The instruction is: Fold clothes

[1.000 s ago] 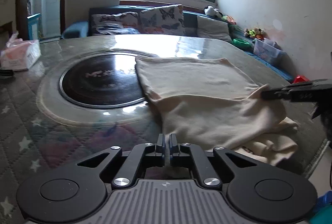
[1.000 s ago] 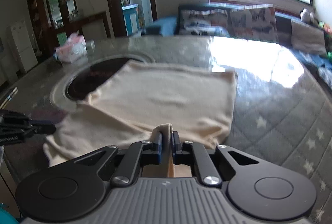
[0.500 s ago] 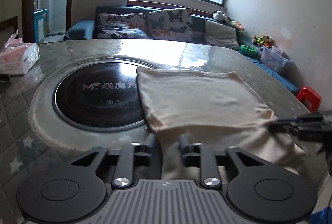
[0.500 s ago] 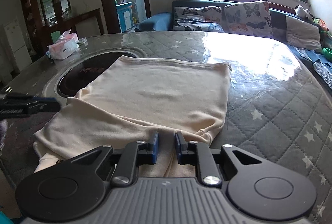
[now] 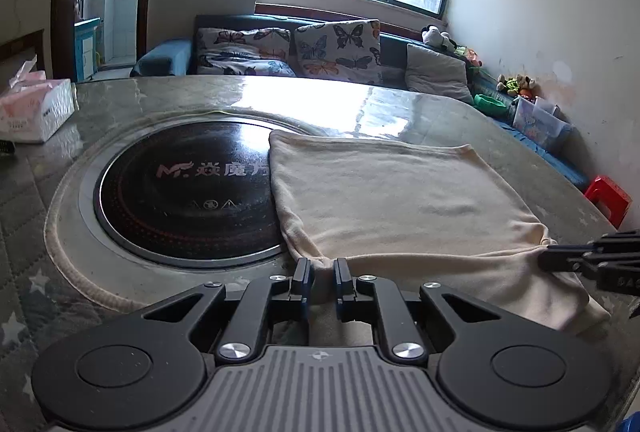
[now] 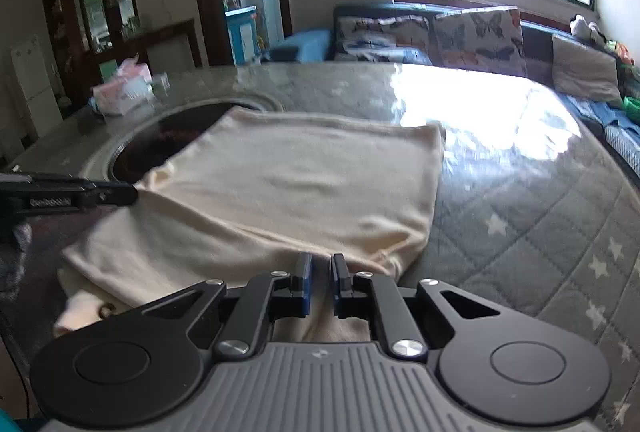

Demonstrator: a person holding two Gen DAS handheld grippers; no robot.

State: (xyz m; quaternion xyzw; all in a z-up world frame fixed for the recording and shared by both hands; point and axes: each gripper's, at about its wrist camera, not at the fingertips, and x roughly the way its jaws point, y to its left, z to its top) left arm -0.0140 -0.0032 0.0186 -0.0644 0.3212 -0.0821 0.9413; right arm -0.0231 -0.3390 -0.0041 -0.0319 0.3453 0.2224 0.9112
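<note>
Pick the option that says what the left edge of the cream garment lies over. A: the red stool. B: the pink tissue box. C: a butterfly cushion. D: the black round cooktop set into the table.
D: in the left wrist view the cream garment overlaps the right rim of the black round cooktop; the pink tissue box sits far off to the left.

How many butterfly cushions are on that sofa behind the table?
2. One butterfly cushion sits left on the sofa, the other butterfly cushion right beside it; a plain grey pillow follows. More may be hidden.
</note>
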